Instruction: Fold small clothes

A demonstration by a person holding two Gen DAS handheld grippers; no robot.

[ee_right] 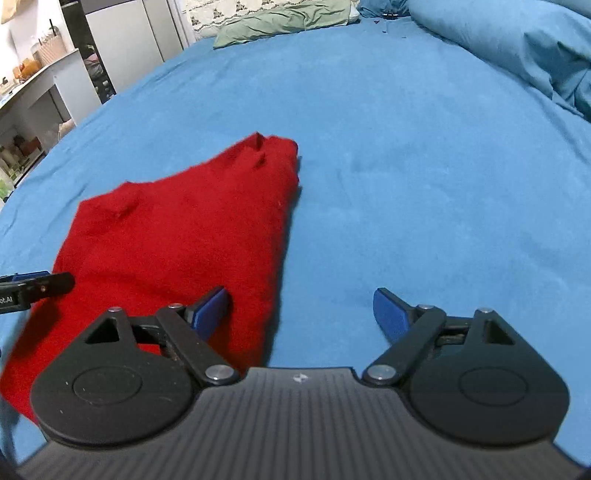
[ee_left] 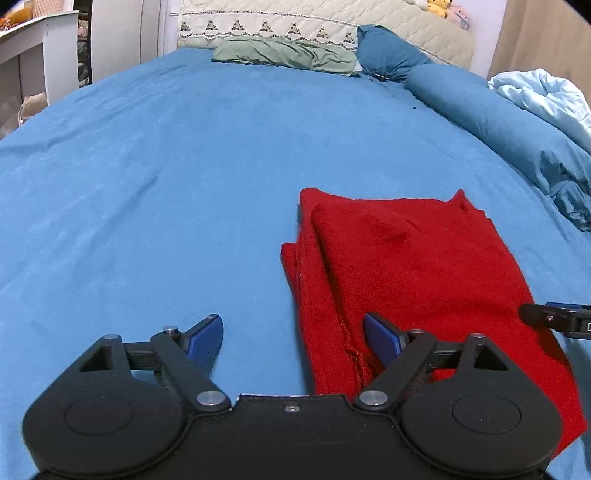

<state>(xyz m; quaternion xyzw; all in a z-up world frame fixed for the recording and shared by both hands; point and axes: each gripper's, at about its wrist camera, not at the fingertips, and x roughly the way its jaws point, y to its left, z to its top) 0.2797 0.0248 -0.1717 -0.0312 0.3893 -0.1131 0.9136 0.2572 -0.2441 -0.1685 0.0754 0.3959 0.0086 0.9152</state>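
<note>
A red knitted garment point(ee_left: 417, 273) lies folded flat on the blue bed sheet point(ee_left: 166, 177). It also shows in the right wrist view point(ee_right: 177, 236). My left gripper point(ee_left: 293, 332) is open and empty, straddling the garment's near left edge, its right finger over the cloth. My right gripper point(ee_right: 301, 306) is open and empty, straddling the garment's near right edge, its left finger over the cloth. Each gripper's tip shows in the other's view: the right one at the right edge point(ee_left: 554, 319), the left one at the left edge point(ee_right: 33, 284).
A green pillow point(ee_left: 288, 55), a blue pillow point(ee_left: 391, 51) and a cream headboard point(ee_left: 317, 22) are at the far end. A rolled blue duvet point(ee_left: 517, 133) runs along the right side. White shelves point(ee_right: 33, 96) stand left of the bed.
</note>
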